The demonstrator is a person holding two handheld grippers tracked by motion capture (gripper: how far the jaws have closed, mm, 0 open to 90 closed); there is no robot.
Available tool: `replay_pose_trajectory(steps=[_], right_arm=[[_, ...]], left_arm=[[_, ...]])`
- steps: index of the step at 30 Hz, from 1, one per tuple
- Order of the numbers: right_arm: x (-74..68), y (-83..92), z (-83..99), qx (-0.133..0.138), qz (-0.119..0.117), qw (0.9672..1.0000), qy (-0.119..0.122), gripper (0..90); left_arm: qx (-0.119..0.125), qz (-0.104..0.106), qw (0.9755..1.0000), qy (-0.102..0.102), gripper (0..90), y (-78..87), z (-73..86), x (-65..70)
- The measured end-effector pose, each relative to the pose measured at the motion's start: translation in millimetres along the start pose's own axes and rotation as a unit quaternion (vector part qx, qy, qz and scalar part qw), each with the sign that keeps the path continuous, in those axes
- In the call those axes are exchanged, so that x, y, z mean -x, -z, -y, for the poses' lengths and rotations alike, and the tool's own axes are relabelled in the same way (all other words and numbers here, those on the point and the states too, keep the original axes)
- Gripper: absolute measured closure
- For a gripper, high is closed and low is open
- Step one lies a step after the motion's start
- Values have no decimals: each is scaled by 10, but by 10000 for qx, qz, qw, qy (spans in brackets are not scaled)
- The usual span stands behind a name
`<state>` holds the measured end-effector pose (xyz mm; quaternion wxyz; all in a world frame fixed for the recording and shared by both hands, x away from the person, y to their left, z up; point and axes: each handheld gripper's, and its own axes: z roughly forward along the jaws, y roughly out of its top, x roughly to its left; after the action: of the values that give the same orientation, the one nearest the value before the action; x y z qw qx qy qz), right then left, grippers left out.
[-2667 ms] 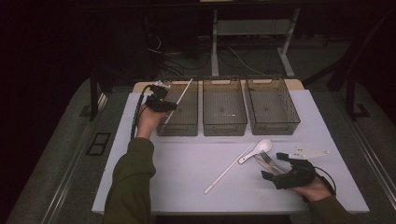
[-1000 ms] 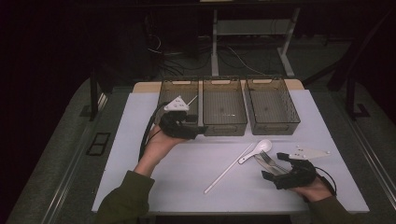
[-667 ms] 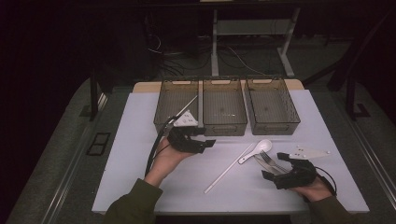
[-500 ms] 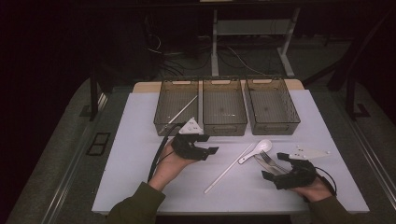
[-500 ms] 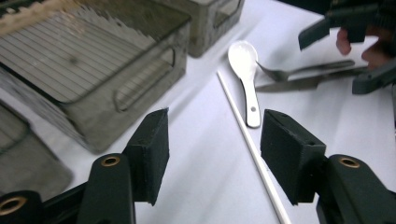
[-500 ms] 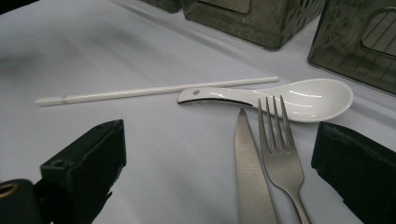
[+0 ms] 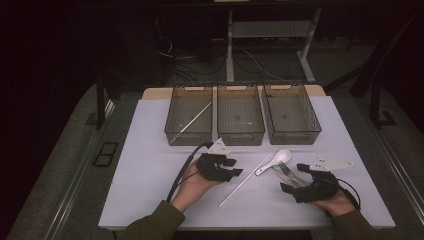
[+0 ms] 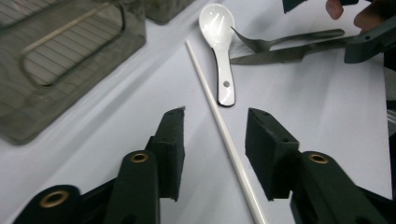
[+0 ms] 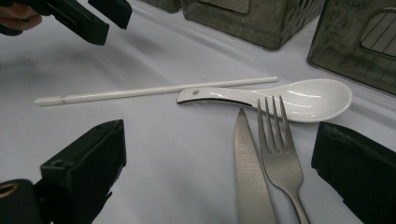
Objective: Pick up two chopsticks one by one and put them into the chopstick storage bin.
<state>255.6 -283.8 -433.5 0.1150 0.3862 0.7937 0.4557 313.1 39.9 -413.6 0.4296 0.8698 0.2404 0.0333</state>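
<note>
A white chopstick point(image 7: 245, 181) lies slantwise on the white table point(image 7: 150, 150). My left gripper point(image 7: 236, 167) hovers low over its near part. In the left gripper view the chopstick point(image 8: 219, 121) runs between the jaws, which have just been closing. The pads point(image 8: 173, 135) stand clear of it on both sides, so the left gripper point(image 8: 215, 114) is open. A second chopstick point(image 7: 192, 121) rests in the left bin point(image 7: 192, 137). My right gripper point(image 7: 292, 177) is open by a knife point(image 9: 252, 177) and fork point(image 9: 280, 158), touching neither.
A white spoon point(image 7: 274, 161) lies beside the chopstick's far end, touching the fork's prongs. Three grey mesh bins stand in a row at the back; the middle bin point(image 7: 241, 137) and right bin point(image 7: 292, 137) hold nothing. The table's front edge is near both hands.
The left gripper let go of a chopstick in the left bin, then came toward the near right and down over the chopstick on the table, its jaws narrowing. The right hand stayed still.
</note>
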Motion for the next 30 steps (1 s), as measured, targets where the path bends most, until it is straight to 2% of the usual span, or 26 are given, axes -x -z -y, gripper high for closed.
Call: replay_pose_trajectory(steps=[4,10,17,30], right_arm=[[0,-2,1,-3,2,10000,5,30],[1,-1,0,-3,4,10000,4,31],[1,-1,0,-3,3,10000,5,30],[3,0,0,5,6,10000,8,30]], left_arm=[[-82,65,9999,33,623,-78,10,29],[-280,120,9995,-33,680,-201,27,82],[-449,134,9989,-50,700,-300,50,122],[-782,-31,9964,-325,746,-404,85,151]])
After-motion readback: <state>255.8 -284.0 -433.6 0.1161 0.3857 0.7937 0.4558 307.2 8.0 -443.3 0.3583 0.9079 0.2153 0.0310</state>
